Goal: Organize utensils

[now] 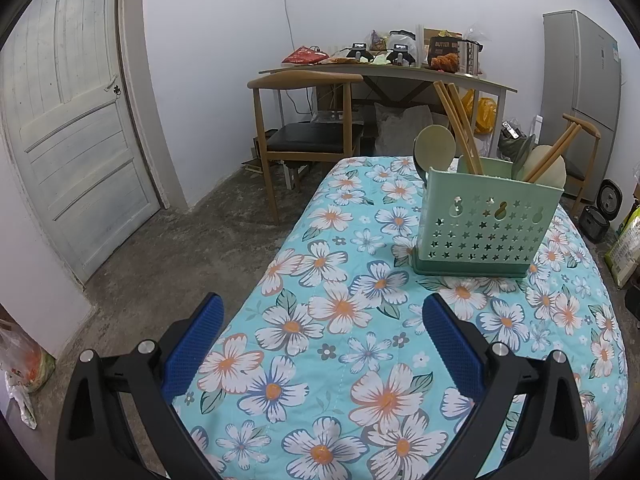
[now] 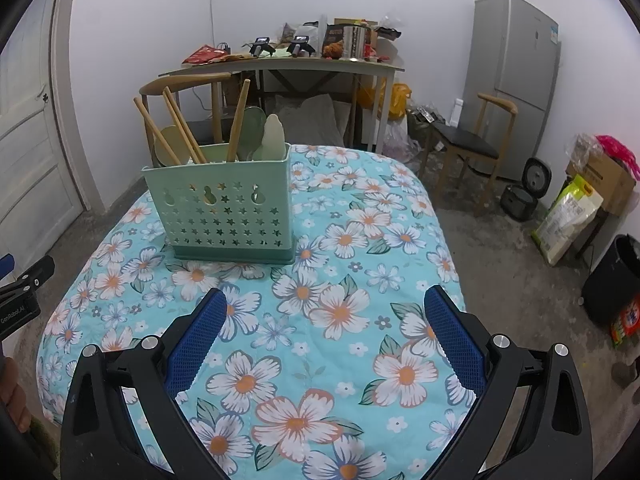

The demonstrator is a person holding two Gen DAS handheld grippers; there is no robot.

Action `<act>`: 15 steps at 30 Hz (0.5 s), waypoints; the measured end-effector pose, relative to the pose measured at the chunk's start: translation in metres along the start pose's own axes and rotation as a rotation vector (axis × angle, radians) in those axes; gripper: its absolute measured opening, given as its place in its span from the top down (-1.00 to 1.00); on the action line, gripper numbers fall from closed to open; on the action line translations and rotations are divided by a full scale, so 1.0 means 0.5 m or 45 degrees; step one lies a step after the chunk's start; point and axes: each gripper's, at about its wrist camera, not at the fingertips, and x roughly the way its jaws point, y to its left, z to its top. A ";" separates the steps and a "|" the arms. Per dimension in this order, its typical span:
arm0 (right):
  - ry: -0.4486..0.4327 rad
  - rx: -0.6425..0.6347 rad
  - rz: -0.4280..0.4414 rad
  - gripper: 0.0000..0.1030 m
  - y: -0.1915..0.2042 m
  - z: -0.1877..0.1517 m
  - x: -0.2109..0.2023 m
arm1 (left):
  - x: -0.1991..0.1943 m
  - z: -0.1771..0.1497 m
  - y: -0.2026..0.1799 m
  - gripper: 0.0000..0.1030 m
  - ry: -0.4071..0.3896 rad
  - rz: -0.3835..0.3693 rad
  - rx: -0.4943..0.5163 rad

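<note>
A pale green utensil holder point(image 1: 486, 226) with star cut-outs stands upright on the floral tablecloth point(image 1: 340, 340). It holds wooden chopsticks point(image 1: 460, 124) and pale spoons point(image 1: 434, 142). In the right wrist view the holder point(image 2: 224, 208) stands ahead to the left, with chopsticks point(image 2: 176, 128) and spoons point(image 2: 272, 136) sticking out. My left gripper point(image 1: 324, 312) is open and empty, short of the holder. My right gripper point(image 2: 326, 304) is open and empty above the cloth point(image 2: 320, 360). The left gripper's side point(image 2: 24, 292) shows at the left edge.
A wooden chair point(image 1: 304, 120) and a cluttered desk point(image 1: 384, 72) stand beyond the table. A door point(image 1: 68, 120) is at the left, a fridge point(image 2: 516, 80) and a second chair point(image 2: 468, 144) at the right. Bags and boxes point(image 2: 576, 212) sit on the floor.
</note>
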 end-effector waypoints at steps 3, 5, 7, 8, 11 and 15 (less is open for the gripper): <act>0.002 -0.004 0.001 -0.85 0.002 0.001 0.000 | 0.000 0.000 -0.001 -0.89 0.002 -0.001 0.001; 0.002 -0.007 0.001 -0.85 0.003 0.004 0.001 | 0.001 0.000 -0.002 -0.89 0.004 -0.003 0.003; -0.001 -0.004 0.003 -0.85 0.003 0.003 0.000 | 0.000 0.001 -0.003 -0.89 0.004 -0.005 0.003; -0.003 -0.004 0.003 -0.85 0.004 0.001 -0.001 | 0.000 0.000 -0.003 -0.89 0.004 -0.004 0.001; -0.004 -0.005 0.008 -0.85 0.004 0.003 0.001 | 0.001 0.000 -0.003 -0.89 0.007 -0.006 0.002; 0.003 -0.013 0.014 -0.84 0.006 -0.003 0.004 | 0.007 -0.002 -0.005 -0.89 0.022 -0.015 0.006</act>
